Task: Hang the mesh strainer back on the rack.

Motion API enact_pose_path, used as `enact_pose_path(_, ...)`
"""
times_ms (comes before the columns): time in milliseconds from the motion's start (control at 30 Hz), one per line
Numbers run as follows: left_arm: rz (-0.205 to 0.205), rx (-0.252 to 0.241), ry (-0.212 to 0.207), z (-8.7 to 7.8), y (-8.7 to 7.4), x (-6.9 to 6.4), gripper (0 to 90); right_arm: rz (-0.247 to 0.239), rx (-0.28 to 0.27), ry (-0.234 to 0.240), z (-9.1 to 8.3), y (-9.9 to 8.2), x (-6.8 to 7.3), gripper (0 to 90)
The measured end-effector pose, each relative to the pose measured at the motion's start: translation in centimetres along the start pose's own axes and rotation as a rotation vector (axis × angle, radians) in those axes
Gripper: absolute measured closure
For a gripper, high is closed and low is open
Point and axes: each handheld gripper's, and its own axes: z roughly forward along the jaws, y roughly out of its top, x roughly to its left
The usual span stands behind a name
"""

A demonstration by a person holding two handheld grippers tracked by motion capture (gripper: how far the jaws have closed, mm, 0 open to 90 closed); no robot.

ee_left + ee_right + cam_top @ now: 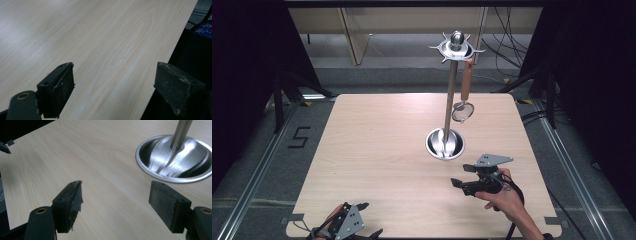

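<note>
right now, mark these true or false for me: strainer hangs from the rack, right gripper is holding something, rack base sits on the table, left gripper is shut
1. The strainer hangs from a hook at the top of the utensil rack. True.
2. The right gripper holds something. False: its jaws stand open over bare table, nothing between them.
3. The rack's round base sits on the table. True.
4. The left gripper is shut. False: its jaws stand wide apart at the table's edge.
</note>
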Motion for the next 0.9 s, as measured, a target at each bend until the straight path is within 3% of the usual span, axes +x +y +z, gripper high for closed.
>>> enact_pose_path(33,-0.002,-0.015,0.01,0.1,0.0,-0.1,15.4,0.031,0.023,-0.002,-0.1,-0.1,0.3,27.8)
enact_pose_path(133,-0.002,-0.018,0.008,0.1,-0.1,-0.1,15.5,0.011,0.021,-0.002,0.1,-0.3,0.1,27.8)
enact_pose_path(167,0.001,0.002,-0.001,0.0,0.0,0.0,15.5,0.022,0.027,-0.008,0.1,-0.4,0.3,27.7)
enact_pose_path(200,-0.001,0.001,-0.001,0.0,0.0,0.0,15.4,-0.014,0.015,-0.024,0.2,-0.6,0.1,27.7)
enact_pose_path(300,0.0,-0.019,0.008,0.1,0.0,-0.1,15.4,0.029,0.033,0.006,0.2,-0.8,0.3,27.7)
enact_pose_path(367,-0.003,-0.019,0.007,0.1,0.0,-0.1,15.4,0.007,0.038,-0.008,0.2,-1.0,0.2,27.7)
enact_pose_path(533,0.0,-0.019,0.007,0.1,0.0,-0.1,15.5,0.014,0.036,-0.016,0.2,-1.4,0.3,27.6)
enact_pose_path(567,0.002,-0.013,0.004,0.0,0.0,-0.1,15.5,0.039,0.044,-0.004,0.2,-1.4,0.5,27.6)
enact_pose_path(633,0.0,-0.019,0.007,0.1,0.0,-0.1,15.5,0.001,0.044,-0.017,0.1,-1.5,0.2,27.6)
enact_pose_path(700,0.001,-0.018,0.008,0.1,0.0,-0.1,15.5,0.037,0.055,-0.009,0.1,-1.7,0.4,27.5)
enact_pose_path(800,0.002,-0.003,-0.002,0.0,0.0,0.0,15.4,0.044,0.052,-0.012,0.0,-1.9,0.5,27.4)
enact_pose_path(833,0.003,-0.005,0.0,0.0,0.0,0.0,15.5,0.007,0.052,-0.011,0.0,-1.9,0.3,27.4)
enact_pose_path(867,0.003,-0.005,0.0,0.0,0.0,0.0,15.5,0.033,0.059,-0.008,0.0,-2.0,0.5,27.4)
enact_pose_path(900,0.002,-0.005,-0.001,0.0,0.0,0.0,15.4,0.011,0.054,-0.015,-0.1,-2.0,0.3,27.4)
